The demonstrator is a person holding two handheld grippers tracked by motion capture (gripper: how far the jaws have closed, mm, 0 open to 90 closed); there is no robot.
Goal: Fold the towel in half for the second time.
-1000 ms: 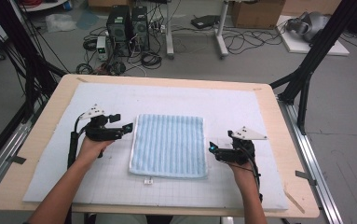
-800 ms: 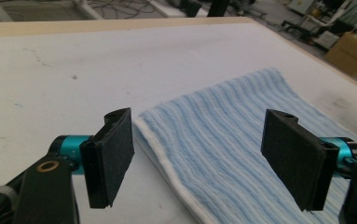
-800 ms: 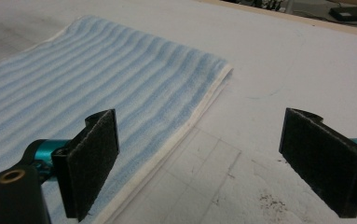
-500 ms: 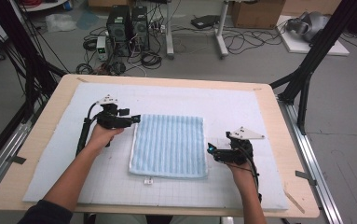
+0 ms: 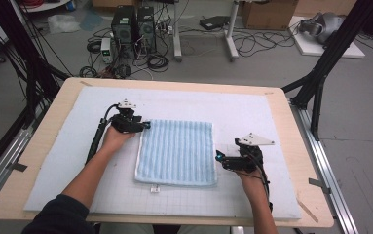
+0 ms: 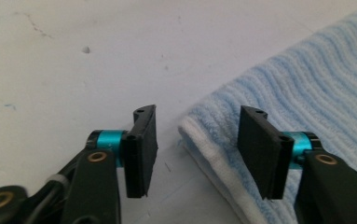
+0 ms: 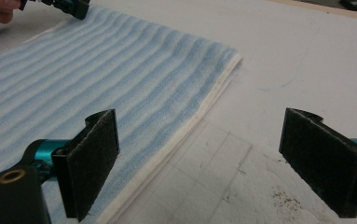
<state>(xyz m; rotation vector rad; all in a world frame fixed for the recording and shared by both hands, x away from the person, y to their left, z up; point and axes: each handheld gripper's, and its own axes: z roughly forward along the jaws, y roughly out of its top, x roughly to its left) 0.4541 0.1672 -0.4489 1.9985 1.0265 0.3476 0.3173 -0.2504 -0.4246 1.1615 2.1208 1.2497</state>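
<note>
So, nearest the camera: right gripper [image 5: 218, 157] parked at the right edge of the towel [image 5: 177, 151], low on the white foam mat [image 5: 252, 112]. Jaws spread wide in its own view, one pad [image 7: 94, 158] hovering over the blue ribs, the other [image 7: 325, 158] out over bare mat, with the white hem running between. Nothing pinched yet. Probably set up that way to straddle the edge before a grab.

Bit further out: left gripper [image 5: 147, 125] sitting at the far left corner of the towel. Jaws roughly halfway in, just been closing, one finger [image 6: 141, 149] over the mat and the other [image 6: 262, 149] over the terry, corner in the gap. Pads not pressing the cloth as far as visible, though hard to tell whether the lower tips already touch it. Looks like lining up on the corner for a lift or fold.

Towel itself: flat, squared up, mid-mat, small white tag [image 5: 155, 189] poking out at the near edge. Two layers at the hem, so likely folded once already.

Beyond that: wooden table [image 5: 43, 126] rim, then floor clutter, computer towers [image 5: 133, 24] and a tangle of cables [image 5: 252, 44].
</note>
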